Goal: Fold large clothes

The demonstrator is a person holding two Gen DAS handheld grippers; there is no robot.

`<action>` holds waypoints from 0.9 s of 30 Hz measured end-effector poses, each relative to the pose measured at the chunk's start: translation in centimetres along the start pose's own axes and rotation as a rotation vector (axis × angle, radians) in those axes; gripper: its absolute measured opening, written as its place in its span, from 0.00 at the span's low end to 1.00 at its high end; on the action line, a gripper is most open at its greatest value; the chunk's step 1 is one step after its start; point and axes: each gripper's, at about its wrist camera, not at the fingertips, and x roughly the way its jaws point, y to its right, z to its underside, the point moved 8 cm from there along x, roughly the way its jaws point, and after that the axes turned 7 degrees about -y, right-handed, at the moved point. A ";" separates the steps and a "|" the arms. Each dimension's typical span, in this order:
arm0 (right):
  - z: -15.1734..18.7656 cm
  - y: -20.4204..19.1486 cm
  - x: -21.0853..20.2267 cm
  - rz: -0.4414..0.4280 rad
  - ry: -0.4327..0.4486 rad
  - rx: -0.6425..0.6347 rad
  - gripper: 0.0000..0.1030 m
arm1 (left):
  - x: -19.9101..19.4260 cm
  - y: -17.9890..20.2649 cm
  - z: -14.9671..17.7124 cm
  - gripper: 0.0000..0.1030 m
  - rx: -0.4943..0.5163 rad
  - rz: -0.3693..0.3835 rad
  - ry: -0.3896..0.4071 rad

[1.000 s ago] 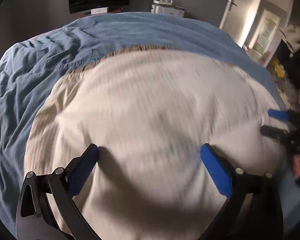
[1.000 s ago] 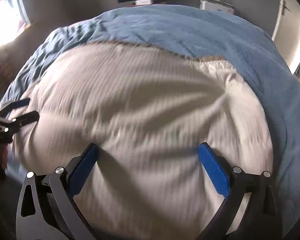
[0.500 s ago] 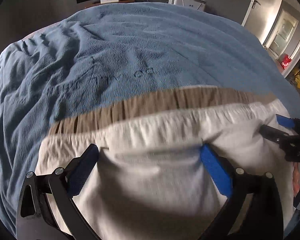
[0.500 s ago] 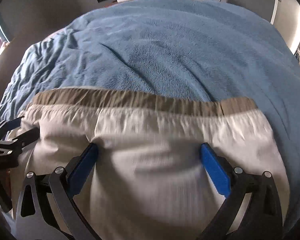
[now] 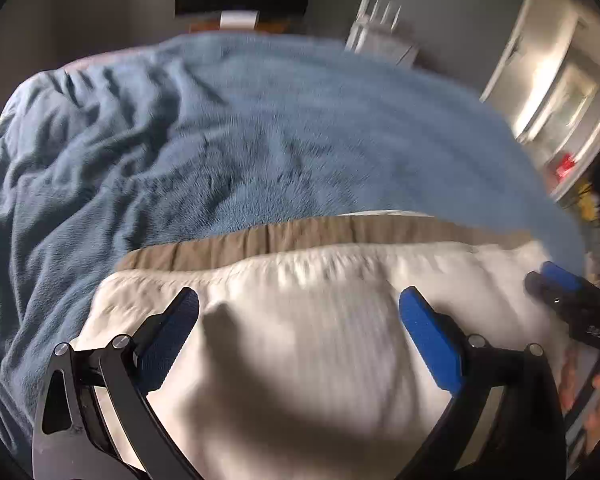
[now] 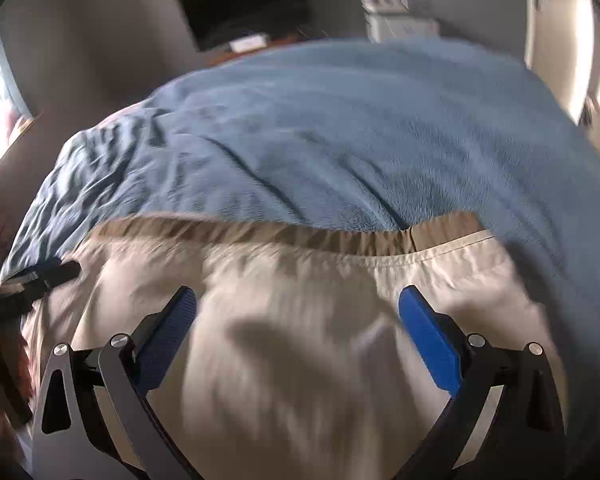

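Note:
A cream garment (image 5: 308, 344) with a brown waistband (image 5: 284, 236) lies folded on the near edge of the blue-covered bed; it also shows in the right wrist view (image 6: 292, 340), waistband (image 6: 324, 236) at its far edge. My left gripper (image 5: 298, 306) is open above the cloth, holding nothing. My right gripper (image 6: 296, 306) is open above the cloth too. The right gripper shows at the right edge of the left wrist view (image 5: 556, 280), and the left gripper at the left edge of the right wrist view (image 6: 48, 274).
The blue fleece blanket (image 5: 260, 140) covers the bed beyond the garment. A dark TV (image 6: 248, 8) and a white radiator (image 6: 396, 20) stand at the far wall. A doorway (image 5: 556, 80) opens at the right.
The garment was pulled toward the near edge and folded, so the waistband now lies on top and more blanket shows. Both grippers stayed open and tilted up slightly.

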 end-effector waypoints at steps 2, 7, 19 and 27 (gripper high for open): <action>0.8 -0.9 0.2 0.015 -0.034 -0.068 0.94 | -0.3 -1.2 1.0 0.94 0.036 -0.065 0.002; 1.7 2.1 2.6 0.011 -0.129 0.048 0.94 | 1.6 -7.1 3.1 0.95 -0.191 0.013 -0.085; 3.8 7.1 -6.3 0.157 -0.027 0.110 0.93 | -4.6 -12.2 6.6 0.93 -0.252 -0.158 -0.096; 13.1 -2.9 -8.6 0.030 -0.100 -0.146 0.93 | -8.1 0.7 14.0 0.93 0.055 -0.039 -0.134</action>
